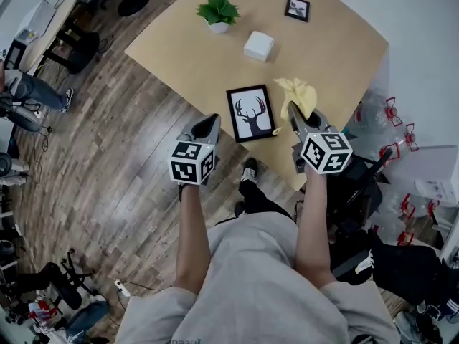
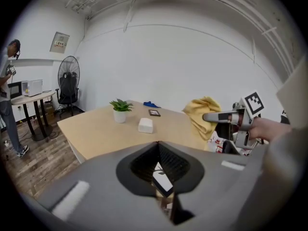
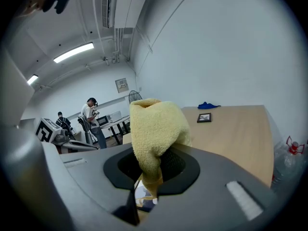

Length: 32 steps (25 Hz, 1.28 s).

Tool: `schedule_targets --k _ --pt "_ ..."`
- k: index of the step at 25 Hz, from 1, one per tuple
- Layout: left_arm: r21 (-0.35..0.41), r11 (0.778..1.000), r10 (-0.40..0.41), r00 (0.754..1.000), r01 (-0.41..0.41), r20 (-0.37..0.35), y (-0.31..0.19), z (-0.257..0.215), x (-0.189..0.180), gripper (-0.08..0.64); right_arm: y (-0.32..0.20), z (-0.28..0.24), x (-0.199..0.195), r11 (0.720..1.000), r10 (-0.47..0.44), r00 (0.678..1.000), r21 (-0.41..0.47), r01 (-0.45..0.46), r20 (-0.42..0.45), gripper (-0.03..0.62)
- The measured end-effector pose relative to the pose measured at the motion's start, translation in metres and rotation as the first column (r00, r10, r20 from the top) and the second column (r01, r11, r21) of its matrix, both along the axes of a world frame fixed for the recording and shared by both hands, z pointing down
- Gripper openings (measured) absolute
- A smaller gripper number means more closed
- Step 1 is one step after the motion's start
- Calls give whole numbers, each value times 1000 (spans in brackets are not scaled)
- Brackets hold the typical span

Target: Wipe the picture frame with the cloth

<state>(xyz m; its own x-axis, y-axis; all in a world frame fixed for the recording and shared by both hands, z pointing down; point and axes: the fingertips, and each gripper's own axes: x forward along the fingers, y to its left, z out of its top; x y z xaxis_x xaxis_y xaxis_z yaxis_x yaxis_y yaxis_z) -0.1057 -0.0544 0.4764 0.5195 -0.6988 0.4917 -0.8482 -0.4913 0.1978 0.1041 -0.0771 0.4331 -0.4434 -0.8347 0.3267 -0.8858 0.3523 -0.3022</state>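
Observation:
A black picture frame (image 1: 251, 113) with a deer print lies flat near the front edge of the wooden table (image 1: 193, 63). My right gripper (image 1: 292, 112) hangs just right of the frame, shut on a yellow cloth (image 1: 301, 94) that bunches up above its jaws. In the right gripper view the cloth (image 3: 156, 129) fills the space between the jaws. My left gripper (image 1: 212, 122) hovers off the table's edge just left of the frame, shut with nothing in it. A corner of the frame (image 2: 162, 179) shows below its jaws, and the cloth (image 2: 202, 112) is off to the right.
Further back on the table stand a potted plant (image 1: 218, 11), a white box (image 1: 259, 46) and a small dark frame (image 1: 297, 8). Water bottles (image 1: 391, 113) and a dark chair (image 1: 358, 185) crowd the floor on the right. People stand by desks (image 3: 91, 119) far off.

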Motion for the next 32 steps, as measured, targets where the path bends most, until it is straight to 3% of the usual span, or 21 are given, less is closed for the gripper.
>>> schedule_targets --k 3,6,9,13,16,19,20,23,24,25,27,32 --pt "-26 998 51 998 -50 32 -12 14 10 52 -19 -3 -1 1000 -23 1000 6 23 -19 54" --pt "-81 985 163 980 -154 115 -6 45 17 52 -32 -3 -6 996 -92 993 7 92 -76 54" --pt "-155 947 310 926 -281 214 -2 78 24 52 -40 10 -12 979 -203 960 -5 206 -194 54" --pt "-242 886 453 850 -395 270 -9 114 33 52 -52 42 -18 945 -325 891 -74 319 -317 54" --pt "-292 848 518 807 -442 283 -15 133 39 52 -58 59 -25 906 -416 808 -114 408 -417 54" --pt "-332 829 540 798 -450 268 -21 148 45 52 -64 73 -29 855 -501 716 -152 495 -486 54" --pt "-341 823 548 794 -454 264 -22 152 48 52 -66 79 -29 831 -535 671 -174 529 -514 54" --pt "-363 800 580 769 -477 269 -25 162 55 52 -76 88 -27 748 -608 480 -251 615 -633 54" --pt "-370 793 591 759 -484 273 -26 164 56 52 -81 89 -26 731 -616 437 -268 628 -655 54" --pt "-377 786 601 749 -490 279 -27 167 56 52 -86 91 -27 721 -622 419 -276 635 -661 54" --pt "-394 769 624 725 -504 292 -30 174 56 52 -95 101 -30 719 -638 441 -284 634 -631 54" --pt "-428 720 685 657 -546 314 -34 184 56 52 -103 141 -40 735 -668 575 -301 607 -473 54"
